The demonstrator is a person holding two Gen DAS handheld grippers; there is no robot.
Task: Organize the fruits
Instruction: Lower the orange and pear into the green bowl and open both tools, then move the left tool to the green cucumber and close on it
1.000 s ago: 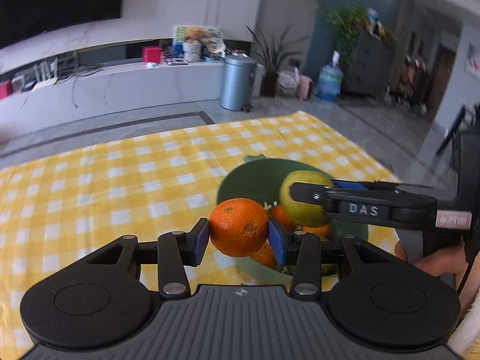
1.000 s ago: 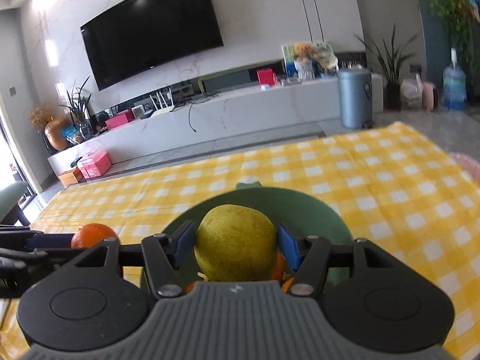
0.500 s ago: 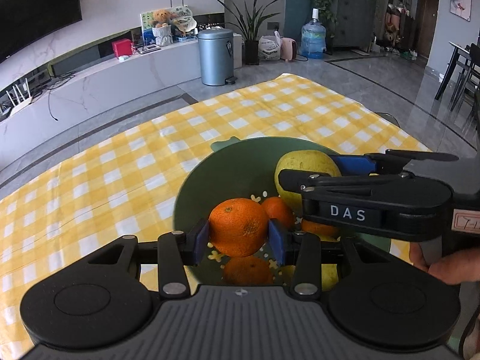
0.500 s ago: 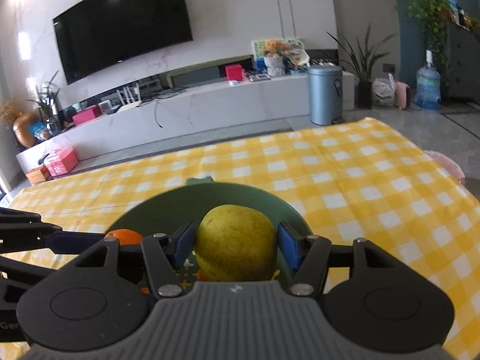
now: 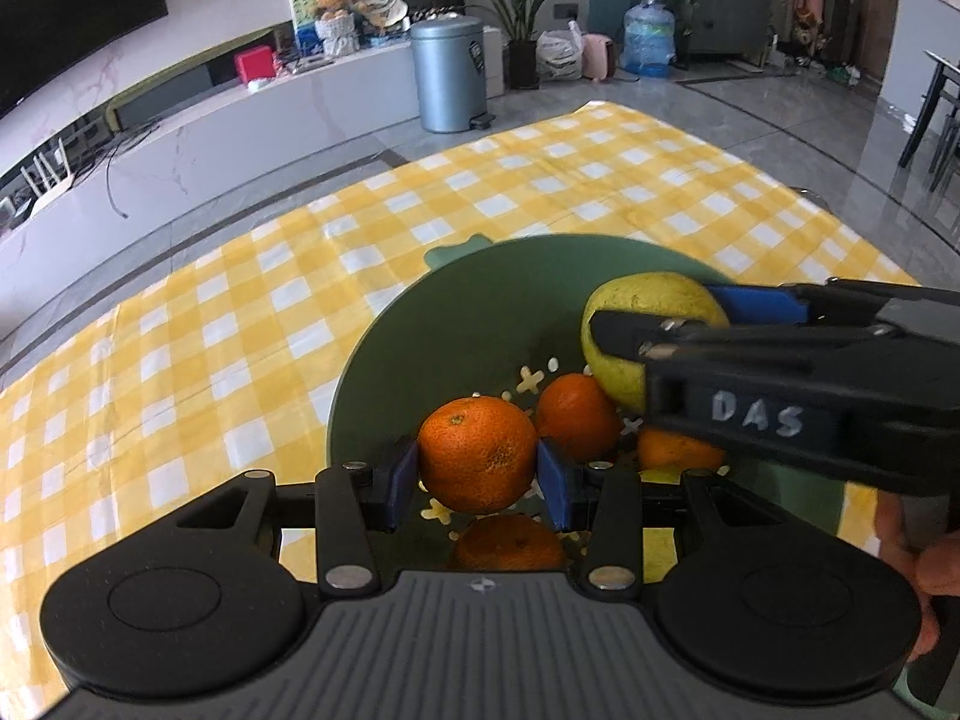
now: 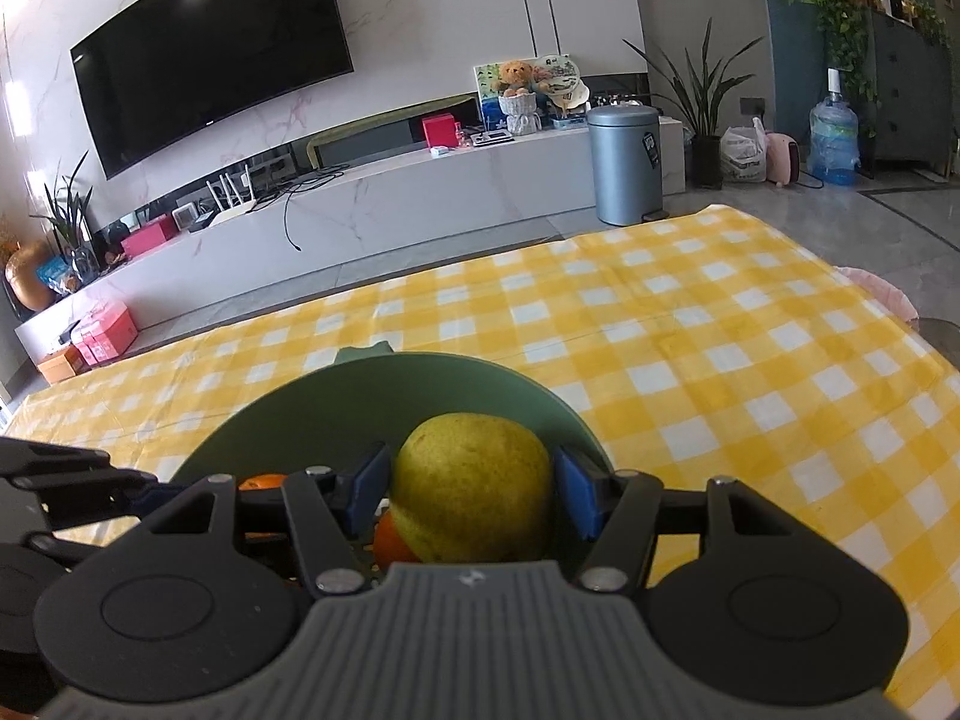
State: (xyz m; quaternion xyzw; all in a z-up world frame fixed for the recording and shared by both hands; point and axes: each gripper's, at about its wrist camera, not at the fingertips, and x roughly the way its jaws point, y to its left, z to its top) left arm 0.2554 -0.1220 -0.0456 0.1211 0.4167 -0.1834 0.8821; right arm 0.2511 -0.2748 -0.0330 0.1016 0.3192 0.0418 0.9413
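My left gripper is shut on an orange mandarin and holds it over the near part of a green bowl. Other mandarins lie in the bowl below it. My right gripper is shut on a yellow-green pear and holds it just above the bowl, over a mandarin. In the left wrist view the right gripper reaches in from the right with the pear. The left gripper's fingers show at the left of the right wrist view.
The bowl stands on a table under a yellow-and-white checked cloth. Its far edge faces a white TV bench and a grey bin. The cloth's right edge drops to the floor.
Both grippers have moved forward and down over the bowl with their fruit. The left one came in from the bowl's near rim.
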